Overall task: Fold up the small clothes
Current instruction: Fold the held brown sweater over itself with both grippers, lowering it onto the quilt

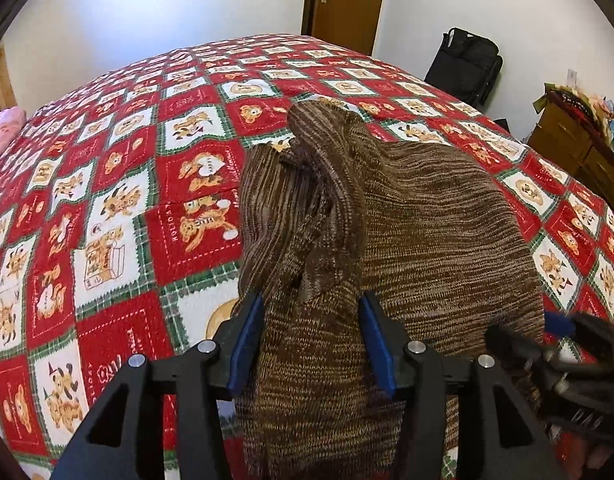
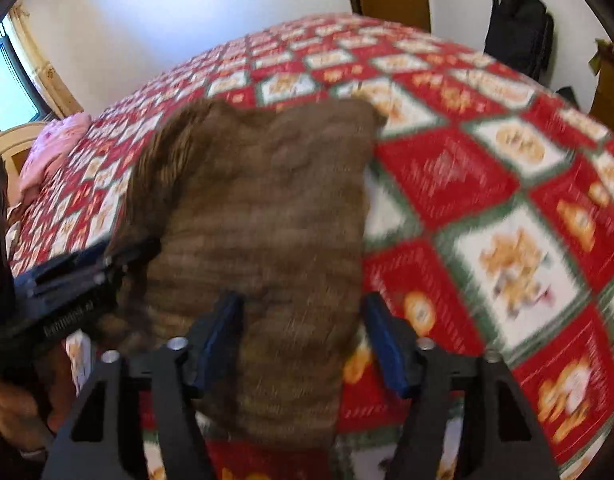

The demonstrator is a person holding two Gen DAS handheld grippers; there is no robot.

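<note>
Sweater [image 1: 427, 232]: brown marled knit, rumpled on quilt [image 1: 107, 200], seemingly part-folded.

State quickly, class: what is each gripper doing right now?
Left gripper: open, brown knitted garment between its jaws, unpinched.
Right gripper: open over the same garment.

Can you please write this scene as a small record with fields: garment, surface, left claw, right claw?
garment: brown striped knitted sweater, bunched, lying on the bed
surface: red, white and green checked bear-print bedspread
left claw: open, sweater cloth between the blue pads, not pressed
right claw: open, sweater cloth between the pads; view blurred
</note>
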